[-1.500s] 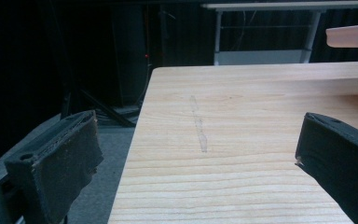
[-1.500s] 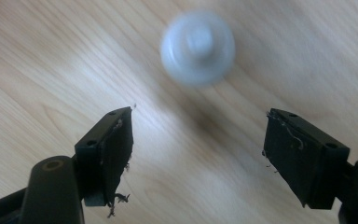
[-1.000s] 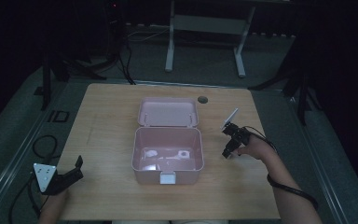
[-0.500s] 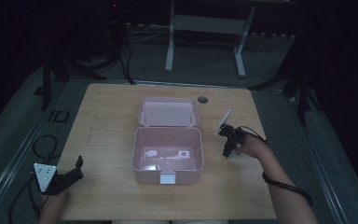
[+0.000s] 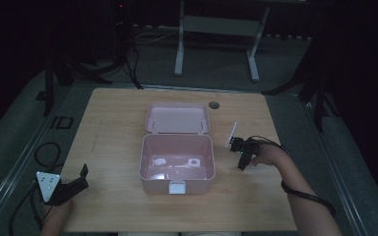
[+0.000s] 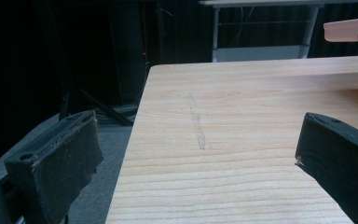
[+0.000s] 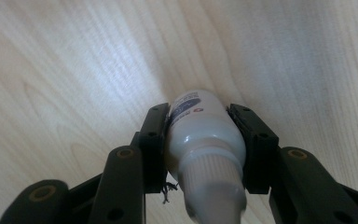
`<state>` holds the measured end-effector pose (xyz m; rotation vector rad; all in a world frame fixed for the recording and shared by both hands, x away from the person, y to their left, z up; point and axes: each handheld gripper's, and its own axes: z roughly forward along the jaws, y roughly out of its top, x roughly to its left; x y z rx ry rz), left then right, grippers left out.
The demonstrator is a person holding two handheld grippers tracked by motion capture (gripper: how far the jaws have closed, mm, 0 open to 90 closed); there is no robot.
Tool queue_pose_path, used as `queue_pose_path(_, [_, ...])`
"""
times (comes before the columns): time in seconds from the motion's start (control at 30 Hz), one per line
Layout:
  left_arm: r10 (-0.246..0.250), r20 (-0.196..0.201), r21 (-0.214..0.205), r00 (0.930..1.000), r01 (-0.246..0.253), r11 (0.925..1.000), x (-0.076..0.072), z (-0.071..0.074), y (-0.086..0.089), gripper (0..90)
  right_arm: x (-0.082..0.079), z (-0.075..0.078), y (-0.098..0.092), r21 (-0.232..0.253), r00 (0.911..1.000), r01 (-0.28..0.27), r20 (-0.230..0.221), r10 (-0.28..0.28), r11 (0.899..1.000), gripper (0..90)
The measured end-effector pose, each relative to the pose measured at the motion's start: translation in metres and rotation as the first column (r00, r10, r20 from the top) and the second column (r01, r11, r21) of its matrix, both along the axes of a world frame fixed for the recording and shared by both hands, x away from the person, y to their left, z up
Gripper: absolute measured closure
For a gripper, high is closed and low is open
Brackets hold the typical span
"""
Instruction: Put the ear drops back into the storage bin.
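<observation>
1. Wooden table [image 5: 118,123] spans the middle of the high view; the left gripper view shows a faint scuff on its grain.
2. Pink box [image 5: 177,160] sits at frame centre, its lid [image 5: 177,119] thrown back toward the top. The left gripper view catches the box at upper right.
3. Left gripper [image 5: 74,184], lower left of the high view, has its jaws spread wide with nothing between them.
4. Right gripper [image 5: 241,158], right of the box, is clenched on a small white bottle [image 7: 204,135], seen plainly in its own view, capped end nearest the camera.
</observation>
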<state>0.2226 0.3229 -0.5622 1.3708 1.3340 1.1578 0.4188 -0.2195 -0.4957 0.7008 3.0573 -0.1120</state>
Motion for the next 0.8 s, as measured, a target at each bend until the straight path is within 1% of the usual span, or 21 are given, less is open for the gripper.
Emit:
queue_pose_path(0.1, [0.0, 0.0, 0.0, 1.0, 0.0, 1.0, 0.0, 0.0, 0.0, 0.3, -0.003, 0.001, 0.0, -0.006, 0.9994, -0.034, -0.003, 0.034, 0.999, 59.6])
queue_pose_path(0.13, [0.0, 0.0, 0.0, 1.0, 0.0, 1.0, 0.0, 0.0, 0.0, 0.4, -0.003, 0.001, 0.0, -0.006, 0.9994, -0.034, -0.003, 0.034, 0.999, 59.6])
queue_pose_path(0.17, [0.0, -0.002, 0.0, 1.0, 0.0, 1.0, 0.0, 0.0, 0.0, 0.4, -0.005, 0.001, 0.0, 0.001, 0.9985, -0.054, -0.004, 0.054, 0.999, 59.6])
queue_pose_path(0.2, [0.0, -0.001, 0.0, 1.0, 0.0, 1.0, 0.0, 0.0, 0.0, 0.3, -0.008, 0.003, 0.001, 0.006, 0.9961, -0.088, 0.0, 0.088, 0.996, 59.6])
queue_pose_path(0.23, [0.001, -0.001, 0.0, 1.0, -0.001, 1.0, 0.0, 0.0, 0.0, 0.4, -0.01, 0.003, 0.001, 0.017, 0.9938, -0.111, -0.006, 0.111, 0.994, 59.6])
queue_pose_path(0.27, [0.001, -0.002, 0.0, 1.0, -0.001, 1.0, 0.0, 0.0, 0.0, 0.4, -0.013, 0.004, 0.001, 0.028, 0.9894, -0.145, -0.006, 0.145, 0.989, 59.6])
queue_pose_path(0.3, [0.0, -0.002, 0.0, 1.0, 0.0, 1.0, 0.0, 0.0, 0.0, 0.3, -0.017, 0.004, 0.002, 0.045, 0.9818, -0.19, 0.002, 0.19, 0.981, 59.5])
queue_pose_path(0.33, [0.0, -0.002, 0.0, 1.0, 0.0, 1.0, 0.0, 0.0, 0.0, 0.4, -0.017, 0.004, 0.002, 0.045, 0.9818, -0.19, 0.002, 0.19, 0.981, 59.5])
queue_pose_path(0.37, [0.001, -0.002, 0.001, 1.0, -0.001, 1.0, 0.0, 0.0, 0.0, 0.4, -0.021, 0.005, 0.002, 0.068, 0.9721, -0.234, -0.002, 0.234, 0.97, 59.5])
queue_pose_path(0.4, [0.001, -0.004, 0.002, 1.0, -0.001, 1.0, 0.0, 0.0, 0.0, 0.3, -0.028, 0.005, 0.004, 0.075, 0.9582, -0.285, -0.003, 0.286, 0.956, 59.6])
queue_pose_path(0.43, [0.001, -0.003, 0.002, 1.0, -0.001, 1.0, 0.0, 0.0, 0.0, 0.4, -0.03, 0.005, 0.005, 0.058, 0.9511, -0.309, 0.008, 0.309, 0.949, 59.6])
queue_pose_path(0.5, [0.001, -0.004, 0.003, 1.0, -0.001, 1.0, 0.0, 0.0, 0.0, 0.3, -0.034, 0.004, 0.006, 0.032, 0.9387, -0.345, 0.014, 0.344, 0.938, 59.5])
queue_pose_path(0.6, [0.002, -0.004, 0.003, 1.0, -0.002, 1.0, 0.0, 0.0, 0.0, 0.3, -0.039, 0.004, 0.008, -0.003, 0.9307, -0.365, 0.013, 0.365, 0.931, 59.5])
queue_pose_path(0.63, [0.001, -0.006, 0.002, 1.0, -0.001, 1.0, 0.0, 0.0, -0.001, 0.3, -0.04, 0.004, 0.008, -0.012, 0.9281, -0.372, 0.009, 0.372, 0.928, 59.6])
queue_pose_path(0.67, [0.002, -0.004, 0.003, 1.0, -0.002, 1.0, 0.0, 0.0, -0.001, 0.3, -0.041, 0.003, 0.009, -0.02, 0.9273, -0.374, -0.003, 0.374, 0.927, 59.6])
queue_pose_path(0.7, [0.003, -0.004, 0.003, 1.0, -0.003, 1.0, 0.0, 0.0, -0.001, 0.3, -0.043, 0.003, 0.01, -0.031, 0.9215, -0.388, -0.001, 0.388, 0.921, 59.5])
queue_pose_path(0.77, [0.002, -0.005, 0.003, 1.0, -0.002, 1.0, 0.0, 0.0, -0.001, 0.3, -0.047, 0.004, 0.011, -0.034, 0.9147, -0.404, -0.008, 0.404, 0.914, 59.6])
queue_pose_path(0.8, [0.004, -0.004, 0.004, 1.0, -0.004, 1.0, 0.0, 0.0, -0.001, 0.3, -0.048, 0.004, 0.012, -0.041, 0.9108, -0.413, -0.001, 0.413, 0.91, 59.6])
